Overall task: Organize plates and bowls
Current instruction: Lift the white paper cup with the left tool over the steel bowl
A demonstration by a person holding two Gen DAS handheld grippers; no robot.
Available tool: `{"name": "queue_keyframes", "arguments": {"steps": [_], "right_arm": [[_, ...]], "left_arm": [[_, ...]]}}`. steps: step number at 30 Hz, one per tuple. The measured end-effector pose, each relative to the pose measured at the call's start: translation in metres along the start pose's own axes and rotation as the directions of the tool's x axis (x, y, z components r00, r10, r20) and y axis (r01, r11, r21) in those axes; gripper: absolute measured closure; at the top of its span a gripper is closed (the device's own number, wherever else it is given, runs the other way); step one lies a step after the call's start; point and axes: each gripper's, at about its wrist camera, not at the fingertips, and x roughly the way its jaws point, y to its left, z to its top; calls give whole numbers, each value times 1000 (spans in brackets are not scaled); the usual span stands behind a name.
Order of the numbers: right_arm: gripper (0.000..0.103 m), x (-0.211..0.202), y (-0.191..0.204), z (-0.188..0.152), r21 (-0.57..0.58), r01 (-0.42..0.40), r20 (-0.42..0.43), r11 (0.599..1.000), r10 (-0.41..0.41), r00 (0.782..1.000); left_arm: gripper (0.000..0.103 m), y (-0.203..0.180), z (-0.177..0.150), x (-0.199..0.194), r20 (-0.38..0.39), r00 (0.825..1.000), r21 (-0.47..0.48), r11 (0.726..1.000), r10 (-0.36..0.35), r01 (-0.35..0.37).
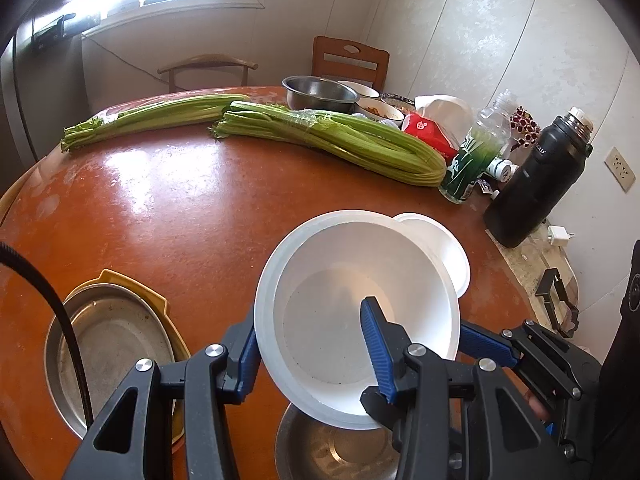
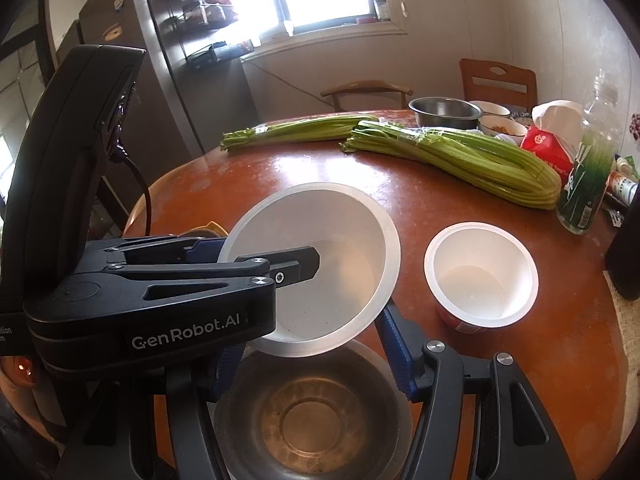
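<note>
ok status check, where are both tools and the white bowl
Left tool shut on white bowl rim, bowl tilted. Right tool straddles steel bowl below; grip unclear. White cup beside, celery far back, nothing blocking.

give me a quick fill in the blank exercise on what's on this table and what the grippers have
1. The left gripper is shut on the rim of the big ____ bowl.
2. The right gripper holds a ____ bowl by its rim.
3. Two bundles of ____ lie across the far side of the table.
4. The small white cup stands ____ on the table.

Missing words: white; metal; celery; upright
</note>
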Motion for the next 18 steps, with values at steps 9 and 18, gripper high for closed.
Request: {"name": "queue_keyframes", "arguments": {"steps": [9, 18], "right_arm": [[39, -24, 12, -9, -27, -5, 36, 1000, 6, 999], [39, -40, 19, -18, -47, -5, 52, 999, 7, 999]], "left_arm": [[57, -9, -14, -31, 45, 999, 14, 1000, 19, -19], [57, -18, -27, -47, 62, 998, 21, 999, 24, -25]]}}
